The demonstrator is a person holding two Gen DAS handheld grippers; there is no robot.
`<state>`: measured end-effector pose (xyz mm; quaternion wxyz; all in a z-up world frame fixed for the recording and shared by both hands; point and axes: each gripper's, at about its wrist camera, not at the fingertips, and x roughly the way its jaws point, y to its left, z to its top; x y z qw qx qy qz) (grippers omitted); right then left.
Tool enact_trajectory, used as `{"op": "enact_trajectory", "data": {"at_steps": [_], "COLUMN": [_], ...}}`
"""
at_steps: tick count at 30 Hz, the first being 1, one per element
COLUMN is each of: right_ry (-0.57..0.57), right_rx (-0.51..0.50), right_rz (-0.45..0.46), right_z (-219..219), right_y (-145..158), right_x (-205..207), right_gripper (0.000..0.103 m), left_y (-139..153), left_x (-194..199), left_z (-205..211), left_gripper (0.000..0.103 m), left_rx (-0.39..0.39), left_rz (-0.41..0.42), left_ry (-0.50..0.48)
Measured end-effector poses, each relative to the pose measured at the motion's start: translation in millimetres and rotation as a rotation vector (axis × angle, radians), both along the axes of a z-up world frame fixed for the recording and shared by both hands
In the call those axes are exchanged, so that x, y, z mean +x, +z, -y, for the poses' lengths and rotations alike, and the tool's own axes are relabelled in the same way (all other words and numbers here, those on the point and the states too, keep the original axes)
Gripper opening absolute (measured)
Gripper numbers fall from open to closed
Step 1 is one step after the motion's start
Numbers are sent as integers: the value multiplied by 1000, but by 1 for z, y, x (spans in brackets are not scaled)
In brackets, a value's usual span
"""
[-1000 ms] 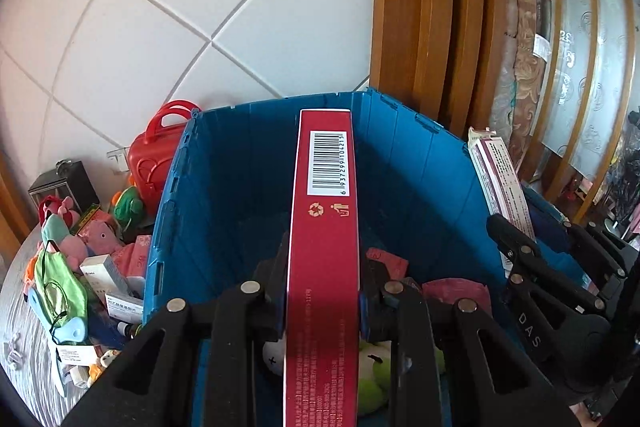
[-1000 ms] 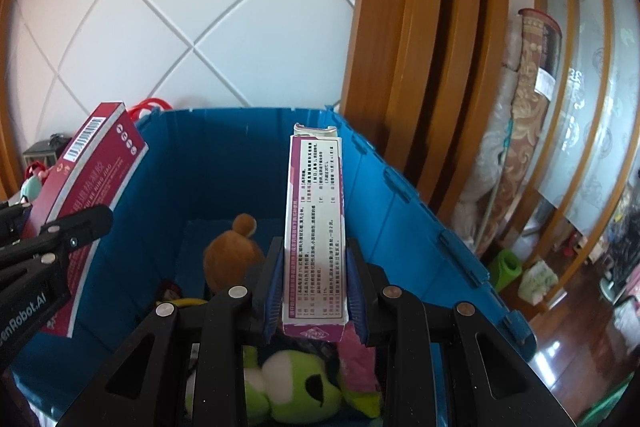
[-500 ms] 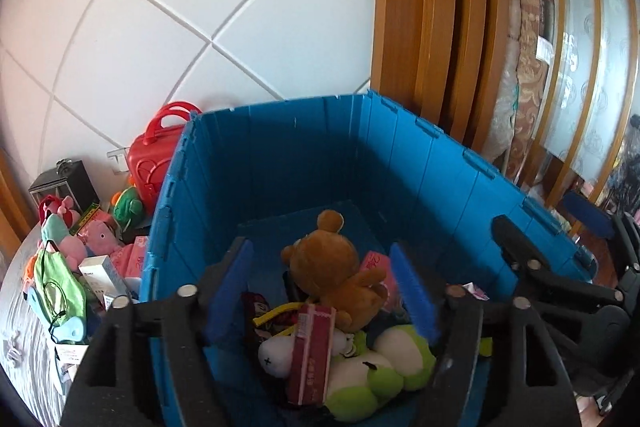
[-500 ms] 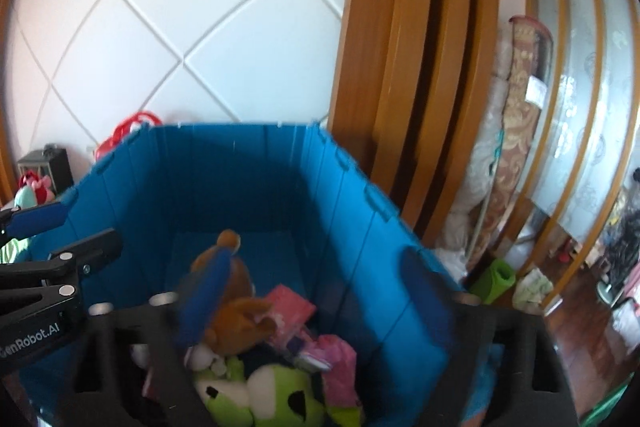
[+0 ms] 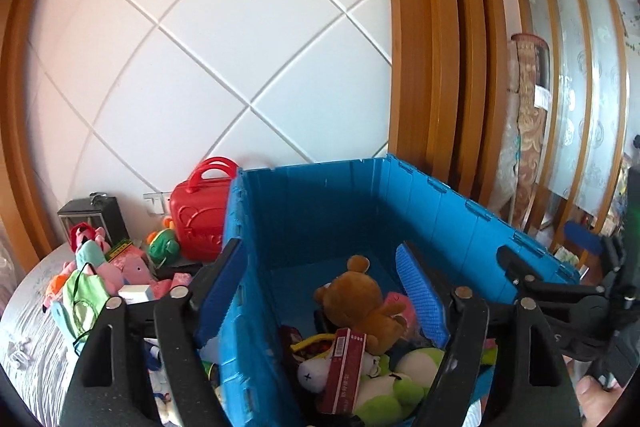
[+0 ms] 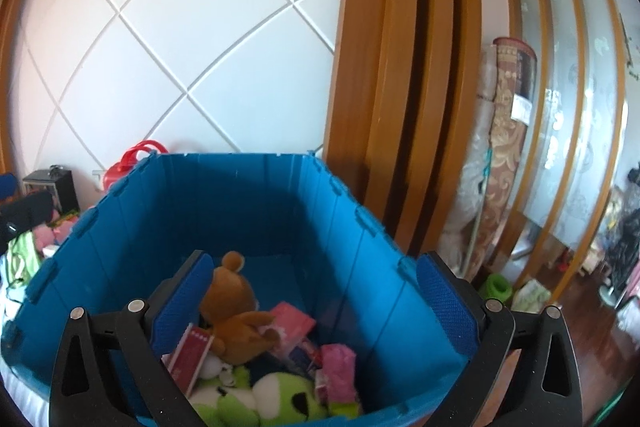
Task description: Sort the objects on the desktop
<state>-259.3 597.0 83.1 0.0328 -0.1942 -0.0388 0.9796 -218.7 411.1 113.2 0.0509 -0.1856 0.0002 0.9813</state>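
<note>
Both grippers hang over the blue crate with nothing between their fingers. The left gripper has its jaws spreading apart, one blue pad outside the crate's left wall and the other over the inside. The right gripper is also opening, its jaws very wide, and only the crate's contents show in the gap.

Judging by what lies in the crate, part of the sorting is done. At its near end sit a brown teddy bear, a green and white plush toy, a red box leaning on end among the toys, a pink box beside the bear and a pink packet against the right wall. The far half of the crate floor is bare, so there is room for more.

Much seems left. On the table, to the left of the crate, a pile remains: a pink plush pig, a green cloth item, a small white box and a green toy. Along the back edge by the wall stand a red toy case and a dark lantern-like box.

The crate's tall left wall stands between the grippers and that pile, so the next pick likely means lifting clear over the rim. The pile is tangled, and soft items overlap the boxes.
</note>
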Motion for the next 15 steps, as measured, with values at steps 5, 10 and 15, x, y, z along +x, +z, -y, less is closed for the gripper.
{"op": "enact_trajectory", "data": {"at_steps": [5,10,15], "right_ry": [6,19,-6], "right_rx": [-33,-10,0], "right_rz": [20,20,39], "right_z": [16,43,62], "right_y": [1,6,10], "right_x": [15,38,56], "right_gripper": [103,103,103], "left_y": [3,2,3], "left_x": [16,28,41], "left_z": [22,39,50], "left_gripper": [90,90,90], "left_rx": [15,-26,-35], "left_rz": [37,50,47], "left_ry": [18,6,-15]}}
